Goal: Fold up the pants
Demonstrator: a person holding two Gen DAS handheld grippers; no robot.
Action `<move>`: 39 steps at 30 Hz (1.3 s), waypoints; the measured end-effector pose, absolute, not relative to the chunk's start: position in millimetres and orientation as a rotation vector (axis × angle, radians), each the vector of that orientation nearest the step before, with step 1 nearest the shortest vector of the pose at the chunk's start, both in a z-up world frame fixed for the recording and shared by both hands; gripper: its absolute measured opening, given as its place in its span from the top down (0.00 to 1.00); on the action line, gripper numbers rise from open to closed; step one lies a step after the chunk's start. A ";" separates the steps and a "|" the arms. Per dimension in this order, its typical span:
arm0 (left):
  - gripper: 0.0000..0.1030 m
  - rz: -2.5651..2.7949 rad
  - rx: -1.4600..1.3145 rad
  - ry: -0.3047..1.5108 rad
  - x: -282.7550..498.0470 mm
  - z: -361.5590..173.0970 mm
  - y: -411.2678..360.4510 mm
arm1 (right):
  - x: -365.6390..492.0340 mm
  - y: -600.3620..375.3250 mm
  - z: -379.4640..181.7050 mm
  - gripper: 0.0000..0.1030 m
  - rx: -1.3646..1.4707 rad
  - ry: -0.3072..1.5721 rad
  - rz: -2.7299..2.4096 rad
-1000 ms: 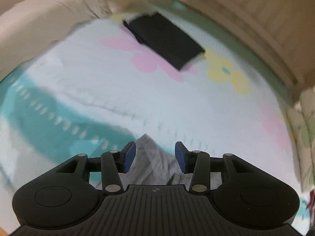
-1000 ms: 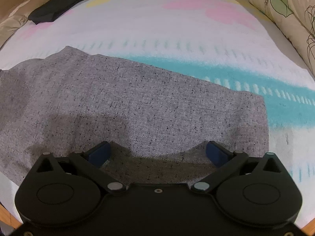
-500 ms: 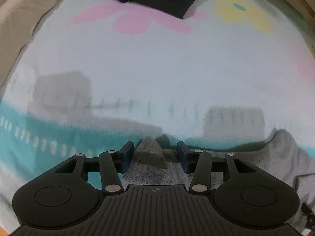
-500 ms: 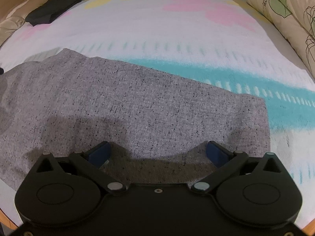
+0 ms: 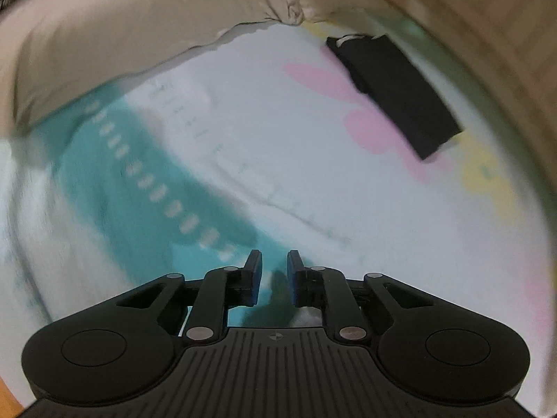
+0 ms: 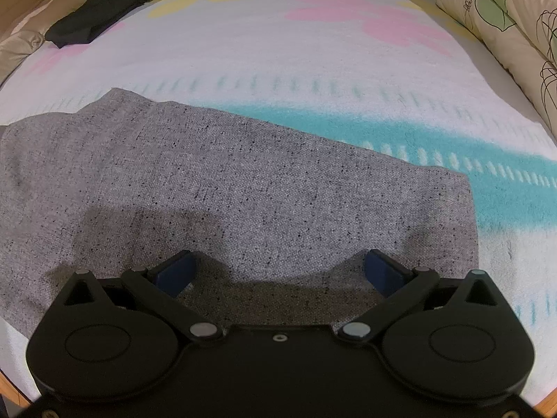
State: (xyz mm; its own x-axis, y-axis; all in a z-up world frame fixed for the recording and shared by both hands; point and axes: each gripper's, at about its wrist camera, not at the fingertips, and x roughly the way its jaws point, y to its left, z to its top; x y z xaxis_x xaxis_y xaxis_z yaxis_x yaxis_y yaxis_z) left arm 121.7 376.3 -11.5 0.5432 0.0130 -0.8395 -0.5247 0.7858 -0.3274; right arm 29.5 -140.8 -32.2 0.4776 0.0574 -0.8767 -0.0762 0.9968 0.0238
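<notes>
The left gripper (image 5: pixel 274 277) is seen angled steeply downward, its jaws having just been closing to a narrow gap; nothing is gripped between the blue pads (image 5: pixel 253 278), only a dark shadow lying in the gap. The right gripper (image 6: pixel 278 271) is likewise pitched steeply downward, with jaws spread wide, the pads (image 6: pixel 174 271) set toward 9 and 3 o'clock of its centre.

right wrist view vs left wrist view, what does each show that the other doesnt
Only the right wrist view shows the grey pants spread flat, the leaf-print pillows and the right gripper, wide open over the cloth. Only the left wrist view shows the beige duvet and the left gripper, its jaws just narrowed with a gap and no cloth between them. Both show the flowered bedsheet and the folded black garment.
</notes>
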 end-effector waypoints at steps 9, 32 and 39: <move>0.56 0.227 -0.640 0.802 44.0 8.4 323.6 | 27.1 -138.4 -31.6 0.00 -0.026 1.058 0.075; 0.28 0.233 -0.742 0.728 -28.7 -55.0 265.3 | 16.2 -141.0 -29.4 0.00 -0.048 1.013 0.105; 0.28 0.211 -0.712 0.657 -1.9 -63.3 270.7 | 14.9 -141.2 -29.4 0.00 -0.048 1.005 0.102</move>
State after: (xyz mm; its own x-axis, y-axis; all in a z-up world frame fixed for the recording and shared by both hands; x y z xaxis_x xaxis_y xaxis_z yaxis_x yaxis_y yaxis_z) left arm -1.9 270.7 -63.3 0.7805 -0.0372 -0.6241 -0.3938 0.7461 -0.5369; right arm 14.9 -141.2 -29.4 0.5318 0.0632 -0.8445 -0.1076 0.9942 0.0066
